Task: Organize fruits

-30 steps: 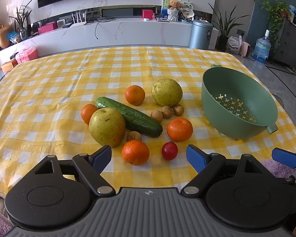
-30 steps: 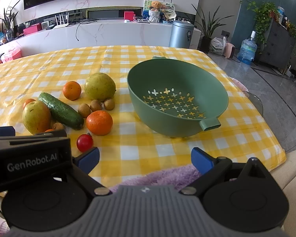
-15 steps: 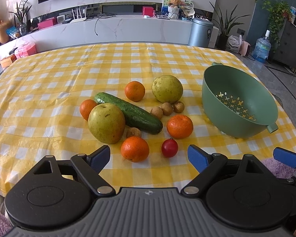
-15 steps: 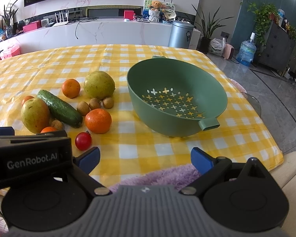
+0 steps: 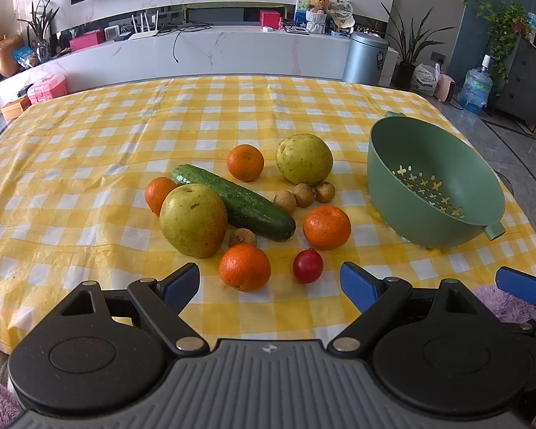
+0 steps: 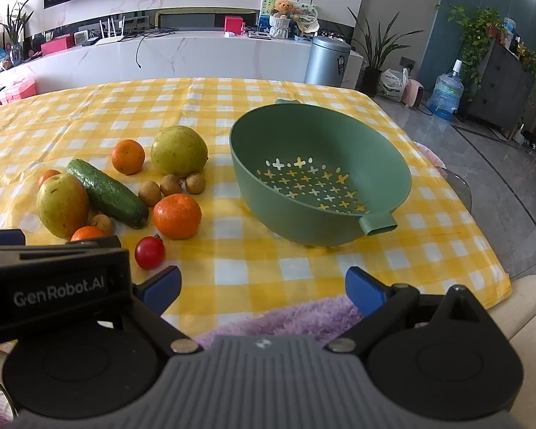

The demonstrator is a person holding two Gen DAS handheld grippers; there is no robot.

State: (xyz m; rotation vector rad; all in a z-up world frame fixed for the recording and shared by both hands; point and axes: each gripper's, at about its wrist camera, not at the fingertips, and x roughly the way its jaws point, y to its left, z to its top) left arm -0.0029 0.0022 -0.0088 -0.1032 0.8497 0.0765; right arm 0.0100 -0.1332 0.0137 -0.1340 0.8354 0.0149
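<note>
Left wrist view looks past the left gripper (image 5: 269, 282), its blue-tipped jaws spread wide and holding nothing, at a loose cluster of produce. Nearest sit an orange (image 5: 244, 267) and a small red tomato (image 5: 307, 265), side by side between the fingertips' line of sight. Behind them a large pear (image 5: 193, 220) leans against a cucumber (image 5: 234, 201) that lies diagonally, with another orange (image 5: 159, 194) partly hidden behind the pear. A small brown fruit (image 5: 242, 237), possibly a longan, is tucked between pear, cucumber and near orange; three more (image 5: 303, 195) sit in a row beyond the cucumber's end. Further back are a second pear (image 5: 303, 158) and an orange (image 5: 245, 162), and a fourth orange (image 5: 326, 227) lies right of the cucumber.

Everything rests on a yellow-and-white checked tablecloth (image 5: 89, 150). Beyond the table runs a white marble-look counter (image 5: 196, 53) with a grey bin (image 5: 364, 58), potted plants and a water jug on the floor.

From the right wrist view, the green colander (image 6: 319, 171) stands right of the fruit, tipped slightly, its cross-shaped holes showing and nothing inside. The right gripper (image 6: 262, 287) hangs over the table's near edge, jaws wide apart and empty, with the left gripper's black body crossing its lower left and covering part of the near orange.
</note>
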